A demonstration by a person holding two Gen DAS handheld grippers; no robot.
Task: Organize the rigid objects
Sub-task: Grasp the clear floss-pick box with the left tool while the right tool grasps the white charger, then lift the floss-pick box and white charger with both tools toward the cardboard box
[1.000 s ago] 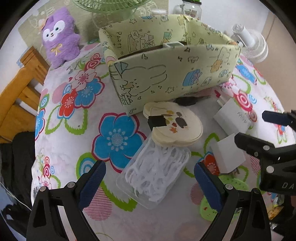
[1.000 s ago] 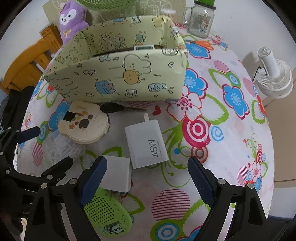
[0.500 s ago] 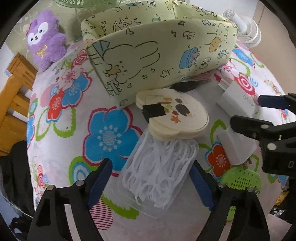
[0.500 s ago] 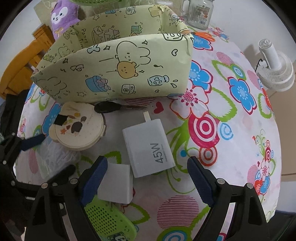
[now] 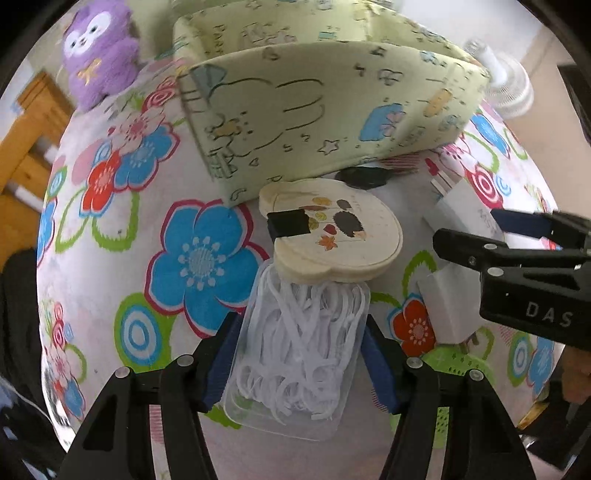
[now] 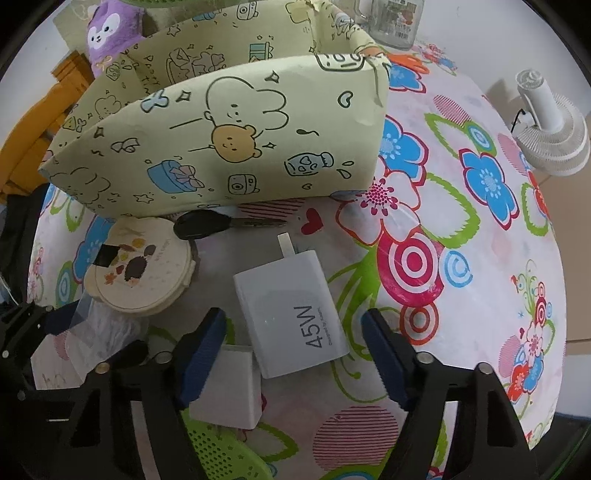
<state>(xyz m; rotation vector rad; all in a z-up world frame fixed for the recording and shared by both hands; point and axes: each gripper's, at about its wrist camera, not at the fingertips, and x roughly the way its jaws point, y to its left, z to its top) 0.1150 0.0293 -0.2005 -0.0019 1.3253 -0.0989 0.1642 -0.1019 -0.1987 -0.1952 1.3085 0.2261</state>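
Observation:
A clear plastic box of white floss picks (image 5: 299,343) lies on the flowered tablecloth, its far end under the round cream tin (image 5: 332,236). My left gripper (image 5: 301,332) points down over the box; its jaws are closing and the blue pads touch both long sides. The white 45W charger (image 6: 291,314) lies between the fingers of my right gripper (image 6: 293,332), whose jaws are closing with gaps left on both sides of the charger. A small white cube adapter (image 6: 229,384) sits beside the right gripper's left finger.
The yellow-green cartoon storage box (image 6: 229,147) stands open-topped just behind the objects. A black key (image 6: 207,225) lies at its foot. A green perforated item (image 6: 221,454) lies near the front edge. A purple plush (image 5: 96,48), a white fan (image 6: 550,125) and a glass mug (image 6: 391,22) stand farther off.
The left jaws have narrowed from wide apart onto the sides of the floss box. The right gripper has sunk a little over the charger and its jaws have come closer together.

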